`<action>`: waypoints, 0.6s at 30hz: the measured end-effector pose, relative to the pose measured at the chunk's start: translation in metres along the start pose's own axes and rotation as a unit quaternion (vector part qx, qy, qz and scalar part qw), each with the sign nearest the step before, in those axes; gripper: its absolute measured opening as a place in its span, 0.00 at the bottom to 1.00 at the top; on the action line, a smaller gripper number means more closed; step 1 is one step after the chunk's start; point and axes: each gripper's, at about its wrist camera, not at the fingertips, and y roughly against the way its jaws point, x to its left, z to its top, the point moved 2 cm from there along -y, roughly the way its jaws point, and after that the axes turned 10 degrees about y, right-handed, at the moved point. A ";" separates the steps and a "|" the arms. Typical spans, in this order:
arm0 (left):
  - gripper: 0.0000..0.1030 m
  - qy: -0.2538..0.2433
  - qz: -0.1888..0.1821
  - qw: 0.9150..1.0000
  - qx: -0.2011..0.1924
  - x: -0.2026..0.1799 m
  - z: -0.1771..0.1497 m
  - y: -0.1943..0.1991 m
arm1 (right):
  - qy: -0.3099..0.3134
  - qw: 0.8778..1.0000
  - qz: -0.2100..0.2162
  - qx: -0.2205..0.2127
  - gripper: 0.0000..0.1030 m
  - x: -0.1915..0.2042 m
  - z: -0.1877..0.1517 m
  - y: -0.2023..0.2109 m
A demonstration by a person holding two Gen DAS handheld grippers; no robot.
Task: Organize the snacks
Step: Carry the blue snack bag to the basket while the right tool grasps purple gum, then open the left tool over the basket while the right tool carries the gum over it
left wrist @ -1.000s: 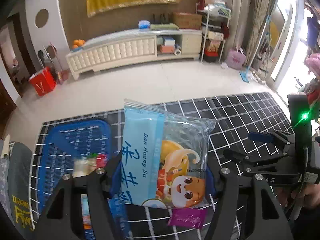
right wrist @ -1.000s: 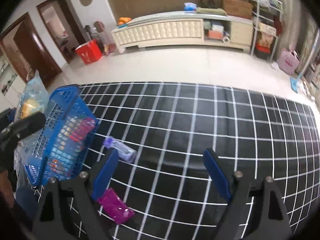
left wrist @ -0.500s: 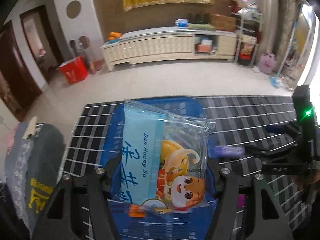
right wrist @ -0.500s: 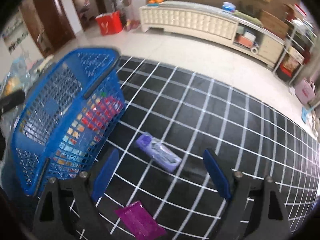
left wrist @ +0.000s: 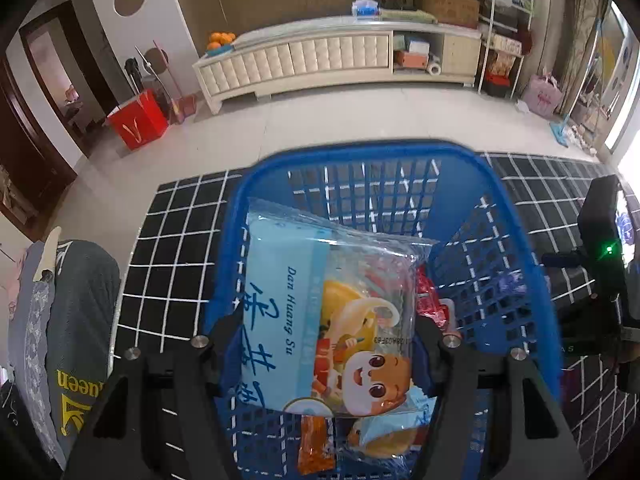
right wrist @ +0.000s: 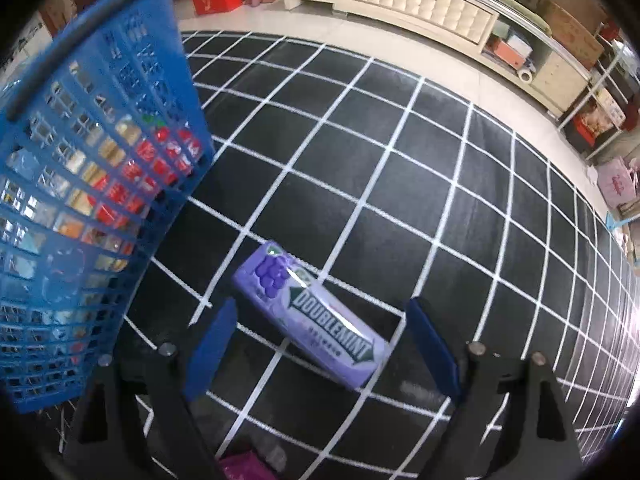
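Observation:
My left gripper [left wrist: 324,340] is shut on a light blue snack bag with a cartoon face [left wrist: 320,312] and holds it over the open blue basket [left wrist: 360,160]. Several snack packs [left wrist: 430,300] lie in the basket below the bag. My right gripper [right wrist: 320,336] is open and low over the mat, its fingers on either side of a purple Doublemint gum pack [right wrist: 312,316] that lies flat on the mat. The basket [right wrist: 80,184] stands just left of the gum pack in the right wrist view. A magenta packet [right wrist: 244,466] lies under the right gripper.
A black mat with a white grid [right wrist: 400,160] covers the table. The right gripper's body with a green light [left wrist: 604,264] stands right of the basket. A person's clothed arm [left wrist: 68,320] is at the left. A white cabinet [left wrist: 320,60] stands beyond.
My left gripper moved the snack bag from beside the basket to above its opening. My right gripper moved down and forward until the gum pack sits between its open fingers.

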 end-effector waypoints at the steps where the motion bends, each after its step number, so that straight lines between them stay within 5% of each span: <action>1: 0.61 -0.001 0.001 1.000 0.007 -0.001 0.001 -0.005 | 0.007 1.000 0.001 0.001 0.84 0.001 -0.001 -0.002; 5: 0.62 -0.007 0.001 0.999 0.038 -0.003 0.006 -0.019 | 0.018 1.000 0.002 -0.014 0.73 0.004 -0.005 0.003; 10: 0.63 -0.023 -0.014 0.997 0.067 -0.007 0.014 -0.028 | 0.040 0.999 0.002 -0.021 0.39 0.013 -0.005 0.010; 18: 0.64 -0.060 0.008 0.993 0.097 -0.022 0.015 -0.042 | 0.027 0.999 0.013 -0.030 0.34 0.020 -0.022 0.020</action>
